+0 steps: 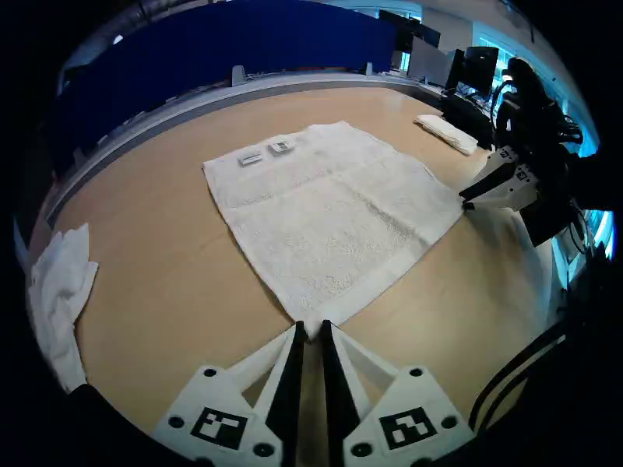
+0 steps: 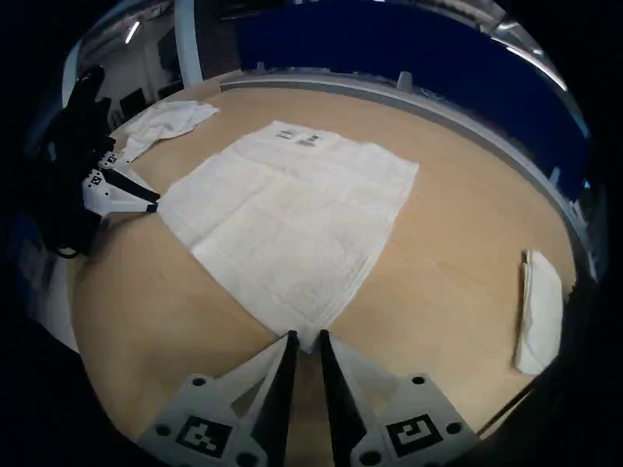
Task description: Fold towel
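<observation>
Closest, my left gripper (image 1: 310,327) pinches a corner of the towel (image 1: 327,210) lying flat on the table (image 1: 156,257); my right gripper (image 2: 306,337) pinches the neighbouring corner. First fold, likely: carry both to its far edge.

At 6 o'clock, left gripper (image 1: 311,333), fingers drawn close, near corner of white towel (image 1: 327,210) pinched between the tips. Spread flat over tan table (image 1: 156,257), two small tags (image 1: 265,152) on the far corner toward 11 o'clock. At 3 o'clock, right gripper (image 1: 466,204), tips at the towel's side corner; crumpled cloth (image 1: 58,296) at 9 o'clock, folded cloth (image 1: 446,132) at 2 o'clock.
</observation>
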